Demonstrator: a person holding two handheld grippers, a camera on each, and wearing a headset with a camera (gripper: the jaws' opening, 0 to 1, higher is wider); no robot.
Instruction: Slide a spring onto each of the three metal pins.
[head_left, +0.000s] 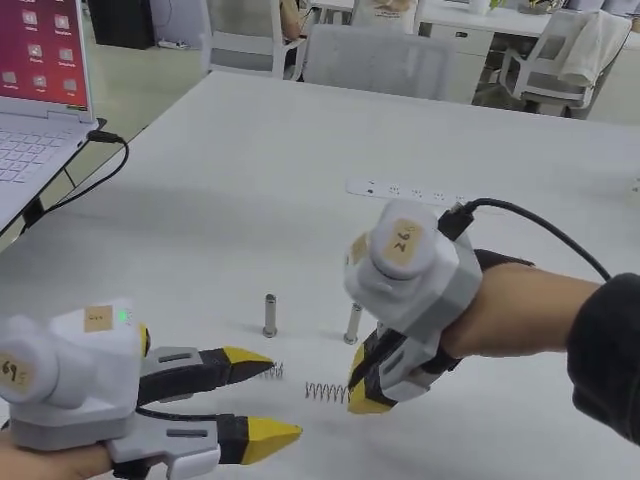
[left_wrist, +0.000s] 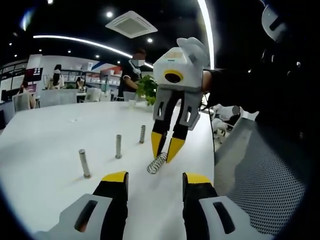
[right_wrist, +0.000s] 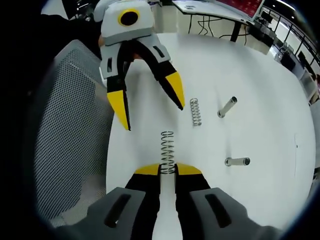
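— What sort of place is this?
— An open office: a long white surface (head_left: 300, 150) with a laptop (head_left: 35, 100) and power strip (head_left: 400, 190), chairs (head_left: 375, 60) beyond it
— And overhead?
— A ceiling vent (left_wrist: 132, 24), strip lights (left_wrist: 75, 42), spotlights (left_wrist: 109, 14); people (left_wrist: 25, 92) sit further back, near a plant (left_wrist: 146, 87)
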